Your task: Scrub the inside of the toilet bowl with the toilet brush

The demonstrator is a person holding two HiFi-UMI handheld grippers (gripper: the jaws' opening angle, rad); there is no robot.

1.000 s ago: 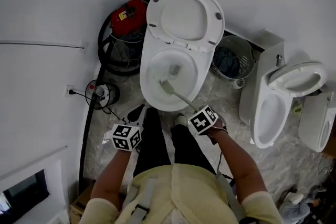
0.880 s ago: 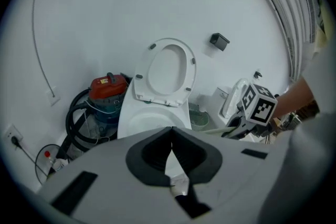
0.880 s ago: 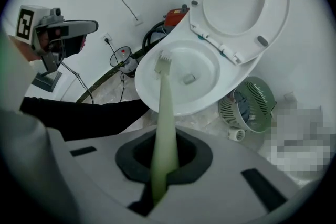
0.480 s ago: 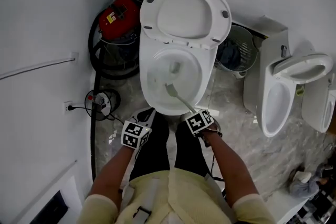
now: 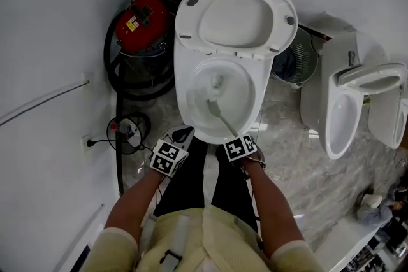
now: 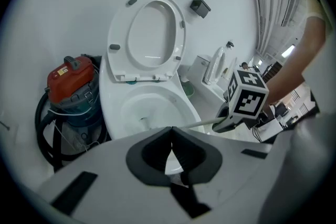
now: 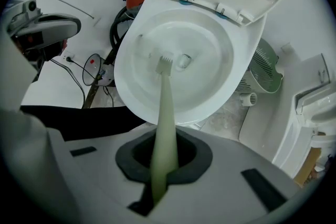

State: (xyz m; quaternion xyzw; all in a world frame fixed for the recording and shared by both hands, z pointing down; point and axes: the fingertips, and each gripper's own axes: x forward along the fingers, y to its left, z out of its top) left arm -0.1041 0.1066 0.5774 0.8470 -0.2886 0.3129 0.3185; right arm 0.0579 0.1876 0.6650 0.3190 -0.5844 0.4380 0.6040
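Observation:
A white toilet bowl stands with its seat and lid raised. A pale green toilet brush reaches into the bowl, its head near the drain. My right gripper is shut on the brush handle at the bowl's front rim. My left gripper hangs left of it by the front rim, shut with nothing in it. The right gripper's marker cube shows in the left gripper view.
A red vacuum cleaner with a black hose stands left of the toilet. A cable reel lies on the floor at the left. A fan and a second toilet stand to the right. The person's legs are below the bowl.
The brush head has slid from the bowl's left side toward its middle. Both grippers have come closer to the front rim and to each other. The head view has shifted.

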